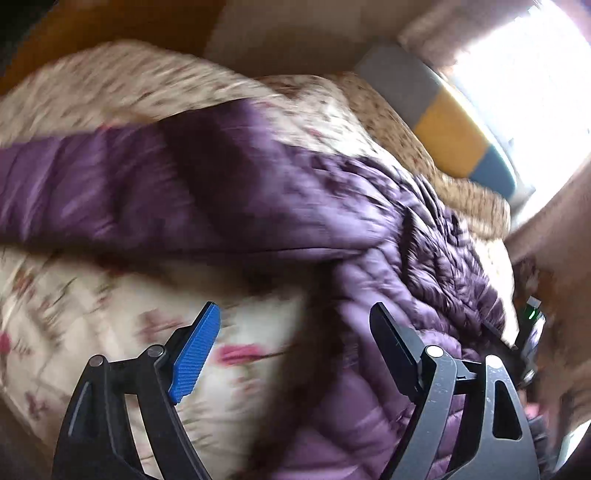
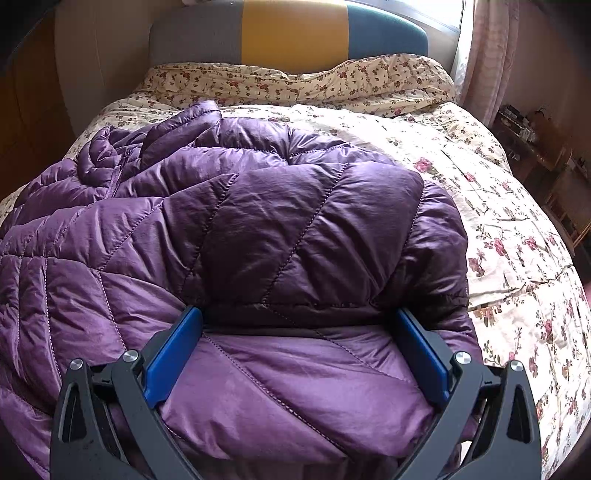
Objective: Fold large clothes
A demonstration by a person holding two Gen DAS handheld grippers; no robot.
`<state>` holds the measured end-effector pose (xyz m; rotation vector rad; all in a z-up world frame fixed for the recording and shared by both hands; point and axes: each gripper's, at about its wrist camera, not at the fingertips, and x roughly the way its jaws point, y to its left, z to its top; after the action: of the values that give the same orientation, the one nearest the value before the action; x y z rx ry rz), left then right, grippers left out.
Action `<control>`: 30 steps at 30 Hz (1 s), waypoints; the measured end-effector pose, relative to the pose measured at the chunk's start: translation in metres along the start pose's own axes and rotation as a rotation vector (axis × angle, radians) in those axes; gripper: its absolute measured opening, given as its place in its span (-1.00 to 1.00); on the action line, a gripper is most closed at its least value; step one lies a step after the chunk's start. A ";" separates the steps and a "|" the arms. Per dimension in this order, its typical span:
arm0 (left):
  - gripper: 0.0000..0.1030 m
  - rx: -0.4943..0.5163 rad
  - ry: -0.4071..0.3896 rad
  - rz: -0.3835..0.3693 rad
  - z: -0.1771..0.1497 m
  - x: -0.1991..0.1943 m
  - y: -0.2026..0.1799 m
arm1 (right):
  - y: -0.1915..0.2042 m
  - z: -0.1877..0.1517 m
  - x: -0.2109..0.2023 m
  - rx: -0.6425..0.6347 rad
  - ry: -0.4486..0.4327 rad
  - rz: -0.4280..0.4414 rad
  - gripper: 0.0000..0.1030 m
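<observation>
A bed is covered by a cream floral quilt (image 2: 498,229), backed by a headboard (image 2: 291,35) panelled in grey, yellow and blue, with a pink curtain (image 2: 487,55) hung at the right.

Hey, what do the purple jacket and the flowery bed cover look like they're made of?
The purple jacket looks like thin synthetic shell, probably nylon or polyester, over puffy fill: it has a soft sheen, fine crinkles and stitched diagonal quilting lines. The flowery bed cover looks like matte woven cotton or a cotton blend, printed with pink blossoms on cream; it shows no shine and seems lightly padded.
</observation>
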<state>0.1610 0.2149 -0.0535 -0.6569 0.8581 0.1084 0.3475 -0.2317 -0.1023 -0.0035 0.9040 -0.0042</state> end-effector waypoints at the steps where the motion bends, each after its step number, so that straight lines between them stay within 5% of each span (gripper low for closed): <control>1: 0.60 -0.041 -0.003 0.003 0.000 -0.006 0.014 | 0.000 0.000 0.000 0.000 0.000 0.000 0.97; 8: 0.37 -0.286 -0.112 0.123 0.003 -0.059 0.112 | -0.001 0.000 -0.001 -0.002 -0.002 -0.007 0.97; 16: 0.37 -0.581 -0.248 0.105 0.034 -0.076 0.185 | -0.001 0.001 -0.001 -0.003 -0.002 -0.009 0.97; 19: 0.23 -0.585 -0.280 0.156 0.047 -0.072 0.190 | -0.001 0.001 -0.001 -0.003 -0.002 -0.010 0.97; 21: -0.46 -0.581 -0.268 0.192 0.055 -0.066 0.196 | -0.001 0.001 -0.001 -0.003 -0.002 -0.010 0.97; 23: -0.71 -0.581 -0.260 0.178 0.060 -0.063 0.198 | -0.002 0.001 -0.001 -0.003 -0.003 -0.010 0.97; 30: -0.76 -0.355 -0.301 0.150 0.076 -0.070 0.140 | 0.000 0.000 -0.001 -0.002 -0.002 -0.009 0.97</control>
<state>0.1174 0.3821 -0.0359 -0.8814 0.5988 0.4917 0.3469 -0.2318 -0.1012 -0.0098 0.9018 -0.0113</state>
